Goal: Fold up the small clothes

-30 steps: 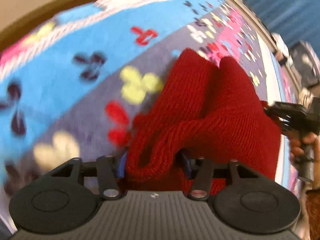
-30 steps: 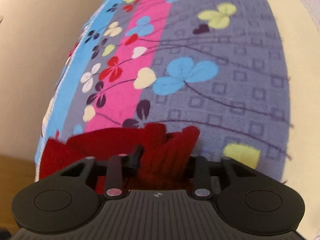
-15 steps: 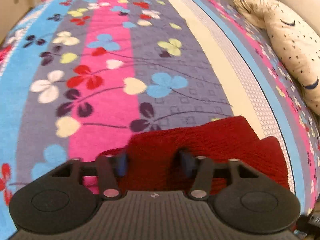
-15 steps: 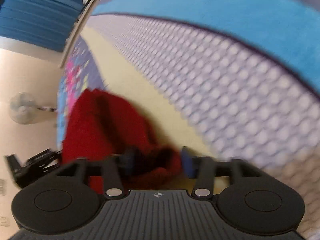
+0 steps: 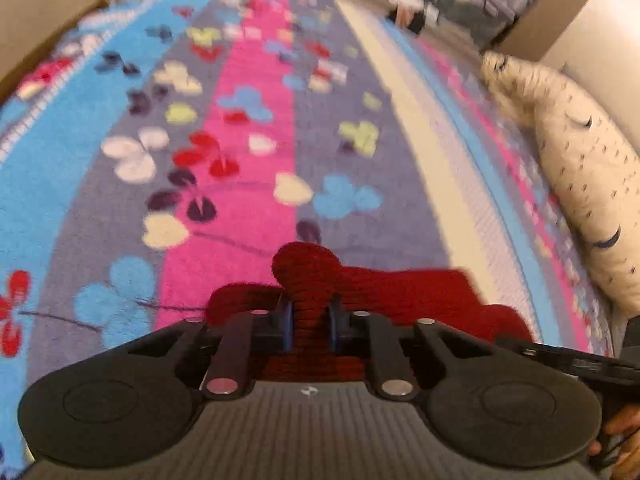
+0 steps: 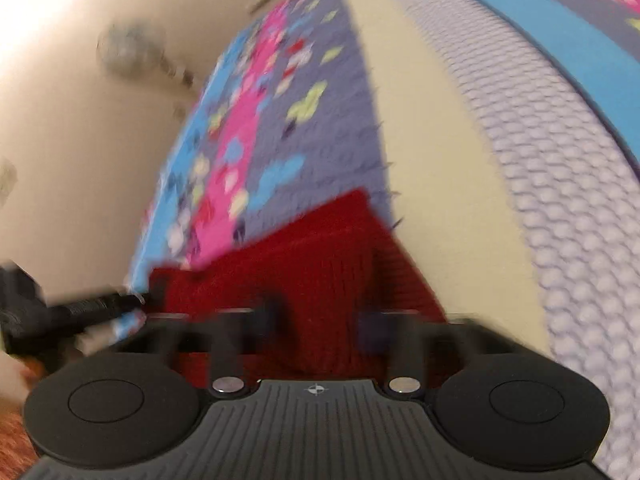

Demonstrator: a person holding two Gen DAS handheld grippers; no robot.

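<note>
- A flowered, striped blanket (image 5: pixel 248 184) covers the bed; a pillow (image 5: pixel 580 184) lies at right.
- The red knit garment (image 5: pixel 400 288) sits low in both views.
- Left gripper (image 5: pixel 310 322): jaws just closed, pinching a knit fold.
- Right gripper (image 6: pixel 320 322): jaws narrowing around knit; blur hides contact.
- Likely mid-fold; next, carry the pinched edge across evenly.

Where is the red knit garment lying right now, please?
The red knit lies at the near edge of the flowered blanket in both wrist views, over the pink, grey and cream stripes, with the pillow further right.
</note>
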